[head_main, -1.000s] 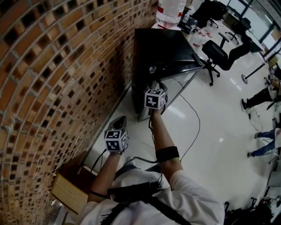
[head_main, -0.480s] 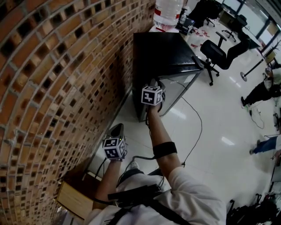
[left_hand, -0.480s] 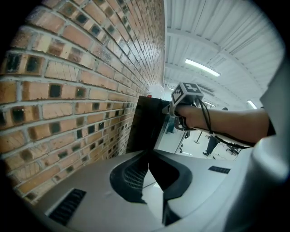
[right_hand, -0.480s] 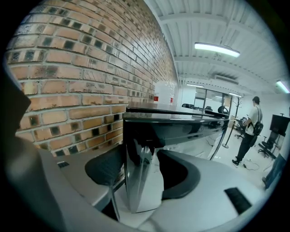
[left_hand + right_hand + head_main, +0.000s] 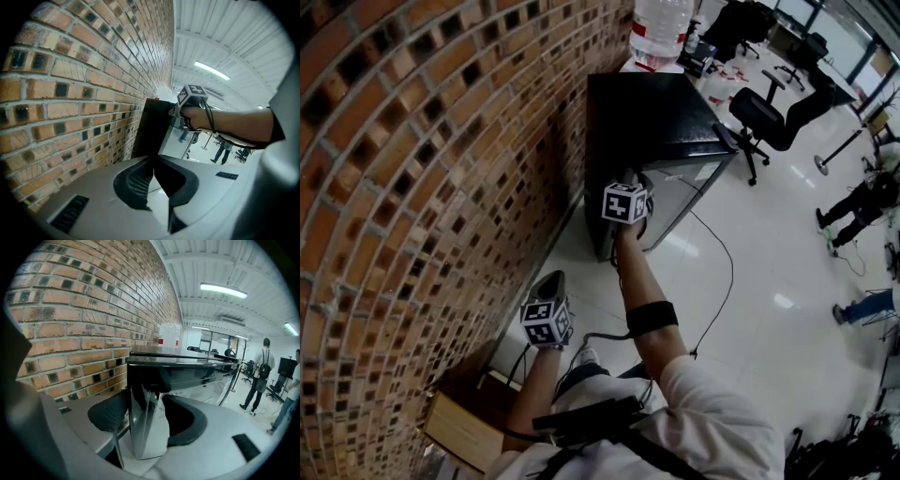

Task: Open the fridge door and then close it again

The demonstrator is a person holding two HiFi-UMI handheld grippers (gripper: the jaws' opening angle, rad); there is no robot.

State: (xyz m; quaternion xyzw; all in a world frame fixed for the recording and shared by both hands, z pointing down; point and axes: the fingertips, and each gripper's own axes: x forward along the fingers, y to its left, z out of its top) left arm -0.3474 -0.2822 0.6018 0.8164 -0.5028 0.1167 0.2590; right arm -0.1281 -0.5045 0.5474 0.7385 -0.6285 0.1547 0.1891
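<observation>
One fridge (image 5: 652,112), two grippers (image 5: 549,283) (image 5: 628,176)

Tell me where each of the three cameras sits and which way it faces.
Head view: on the person's head, looking steeply down along the brick wall at the fridge; left gripper, right gripper and both arms show.
Left gripper view: on that gripper, facing along the wall toward the fridge; shut, empty jaws and right forearm show.
Right gripper view: on that gripper, close up to the fridge; jaws closed on the fridge door.
Shared: all three show wall and fridge.
</observation>
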